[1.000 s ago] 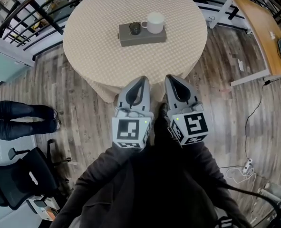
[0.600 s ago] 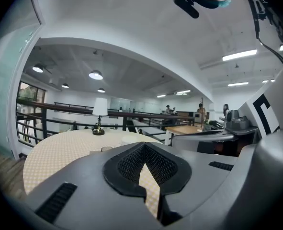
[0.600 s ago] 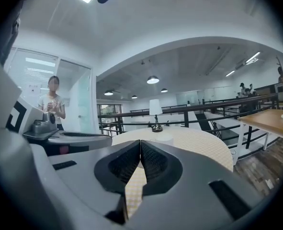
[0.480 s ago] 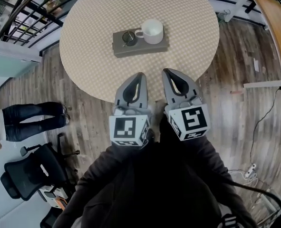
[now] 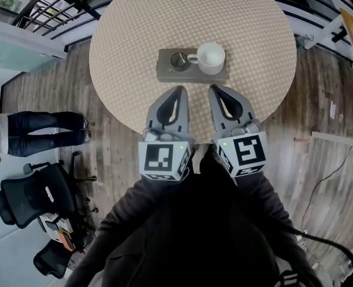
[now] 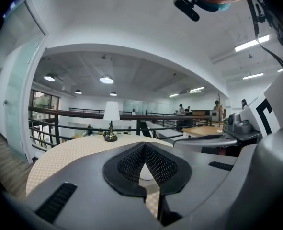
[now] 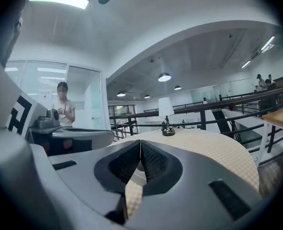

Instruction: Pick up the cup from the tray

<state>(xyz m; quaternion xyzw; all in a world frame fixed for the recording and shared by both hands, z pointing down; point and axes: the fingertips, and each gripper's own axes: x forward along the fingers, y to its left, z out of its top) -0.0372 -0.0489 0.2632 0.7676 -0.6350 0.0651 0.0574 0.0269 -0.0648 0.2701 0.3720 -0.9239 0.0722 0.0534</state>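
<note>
Drawn nearer than a second ago: round bench (image 5: 128, 34), near edge now under both sets of jaws. Ahead at twelve o'clock, grey tray (image 5: 163, 72); at its three o'clock end, white cup (image 5: 212, 57), upright, handle toward nine. Left gripper (image 5: 177, 91) and right gripper (image 5: 215, 89) clenched, empty. Seemingly mid-approach: next, reach on, spread the right jaws around the cup.

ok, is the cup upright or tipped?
Upright: head view shows the cup sitting on the tray, round mouth facing up, handle out sideways.
</note>
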